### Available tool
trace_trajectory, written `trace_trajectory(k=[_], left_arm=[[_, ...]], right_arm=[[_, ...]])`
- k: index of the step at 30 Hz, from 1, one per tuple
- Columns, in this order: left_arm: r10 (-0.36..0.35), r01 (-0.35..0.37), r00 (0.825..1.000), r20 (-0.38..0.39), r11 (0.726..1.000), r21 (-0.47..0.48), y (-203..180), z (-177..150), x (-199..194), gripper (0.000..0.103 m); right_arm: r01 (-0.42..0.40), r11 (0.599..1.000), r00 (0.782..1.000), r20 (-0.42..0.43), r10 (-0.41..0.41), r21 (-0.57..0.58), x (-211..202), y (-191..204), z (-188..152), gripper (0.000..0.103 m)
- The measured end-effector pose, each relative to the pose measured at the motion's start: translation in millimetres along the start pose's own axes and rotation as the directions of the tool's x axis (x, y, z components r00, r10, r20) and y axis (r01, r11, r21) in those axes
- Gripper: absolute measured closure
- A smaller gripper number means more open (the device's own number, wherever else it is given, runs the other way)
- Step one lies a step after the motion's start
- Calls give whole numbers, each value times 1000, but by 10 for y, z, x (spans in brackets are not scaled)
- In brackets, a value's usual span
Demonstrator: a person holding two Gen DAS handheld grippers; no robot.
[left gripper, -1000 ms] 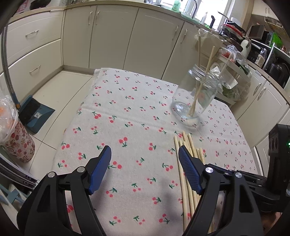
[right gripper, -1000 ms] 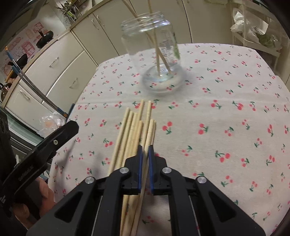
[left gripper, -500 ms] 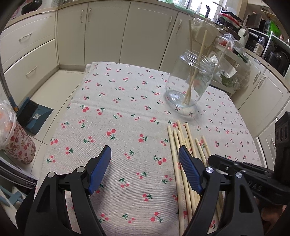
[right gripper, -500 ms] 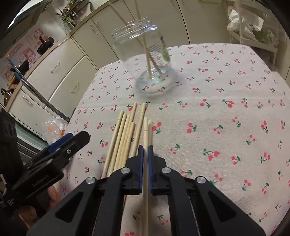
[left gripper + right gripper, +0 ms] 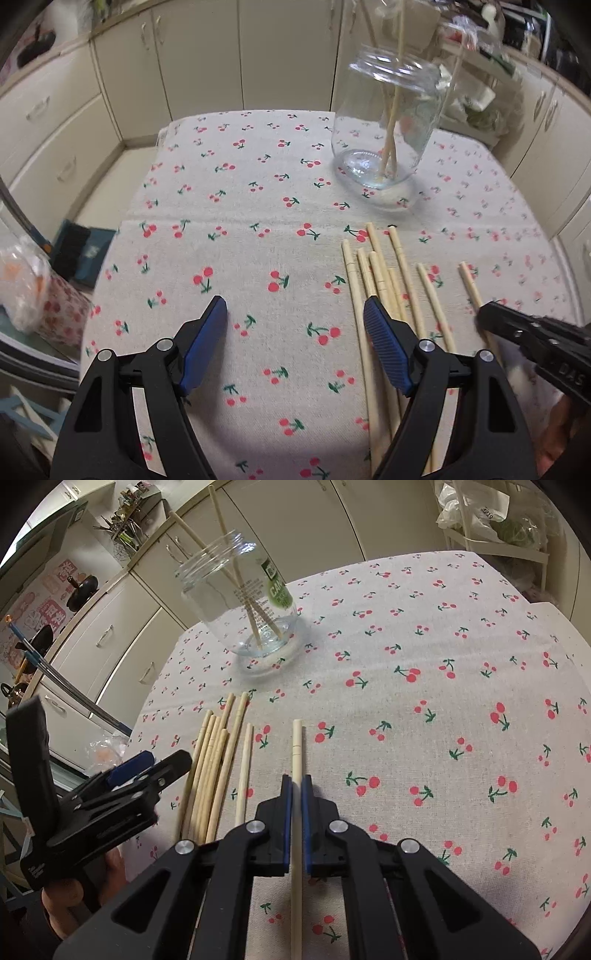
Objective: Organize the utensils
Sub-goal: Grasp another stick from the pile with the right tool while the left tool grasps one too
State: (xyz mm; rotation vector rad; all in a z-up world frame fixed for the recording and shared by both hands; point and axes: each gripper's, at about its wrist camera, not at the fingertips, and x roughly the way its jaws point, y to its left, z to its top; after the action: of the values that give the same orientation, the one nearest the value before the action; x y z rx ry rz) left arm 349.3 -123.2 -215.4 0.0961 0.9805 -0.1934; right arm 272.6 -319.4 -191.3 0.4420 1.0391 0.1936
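Now your right hand-held gripper (image 5: 294, 790) is clamped tight on one chopstick (image 5: 296, 746), whose long axis runs straight ahead out of the jaws, its far end aimed a little to the right of the glass jar (image 5: 240, 598). That jar stands upright on the bench (image 5: 443, 627), ahead and to the left of the held stick, well apart from it, and already has a few chopsticks leaning inside. To drop the stick in, you will likely need to lift it and tip it upright over the jar's mouth. Your left hand-held gripper (image 5: 295, 343) hangs wide and empty over the cloth; the loose chopsticks (image 5: 380, 280) lie just to its right, pointing toward the jar.
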Motion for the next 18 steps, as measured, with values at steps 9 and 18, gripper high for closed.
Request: trace_trajectory(k=[9, 18], left_arm=[[37, -36, 999, -13, 997, 67, -213, 175, 113, 59], [-31, 31, 996, -83, 1000, 0, -102, 375, 204, 94]], right_arm=[[5, 1000, 1000, 6, -5, -14, -8, 18, -9, 97], [100, 988, 995, 37, -96, -115, 56, 160, 63, 97]])
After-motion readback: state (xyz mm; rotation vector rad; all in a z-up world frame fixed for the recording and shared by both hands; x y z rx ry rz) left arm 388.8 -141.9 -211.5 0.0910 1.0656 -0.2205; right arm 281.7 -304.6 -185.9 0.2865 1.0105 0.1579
